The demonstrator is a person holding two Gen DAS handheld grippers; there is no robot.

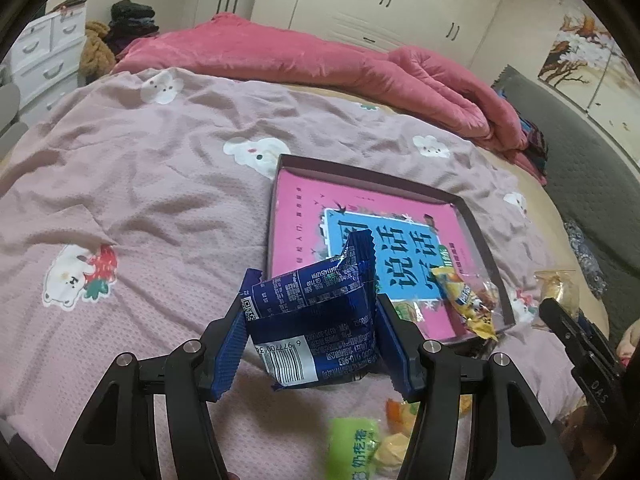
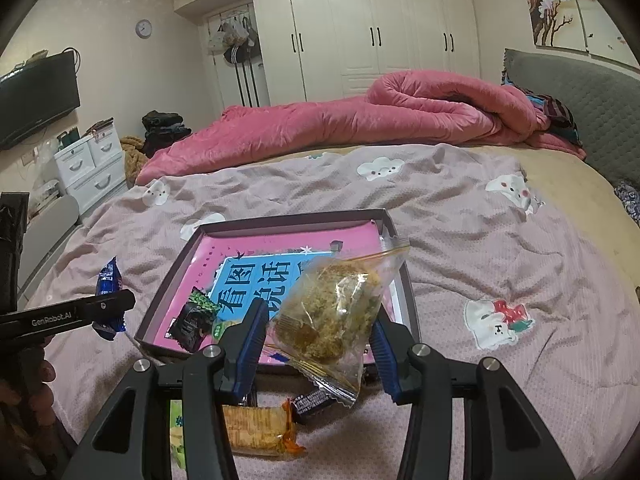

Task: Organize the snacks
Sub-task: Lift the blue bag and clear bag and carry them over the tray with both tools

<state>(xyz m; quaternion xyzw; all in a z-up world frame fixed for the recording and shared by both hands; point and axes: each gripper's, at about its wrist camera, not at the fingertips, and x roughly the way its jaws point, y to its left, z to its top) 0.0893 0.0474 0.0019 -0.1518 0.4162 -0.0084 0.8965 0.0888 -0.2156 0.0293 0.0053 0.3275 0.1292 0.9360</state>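
My left gripper is shut on a blue snack packet and holds it above the bed, just left of a shallow dark box with a pink and blue book inside. A yellow snack packet lies in the box's near corner. My right gripper is shut on a clear zip bag of brownish snacks, held over the near edge of the same box. A dark green packet lies in the box. The left gripper with its blue packet shows at the left of the right wrist view.
Loose snacks lie on the pink bedsheet near me: a green packet, orange-yellow sweets, an orange biscuit packet and a black packet. A rolled pink quilt lies across the far bed. A grey headboard stands on the right.
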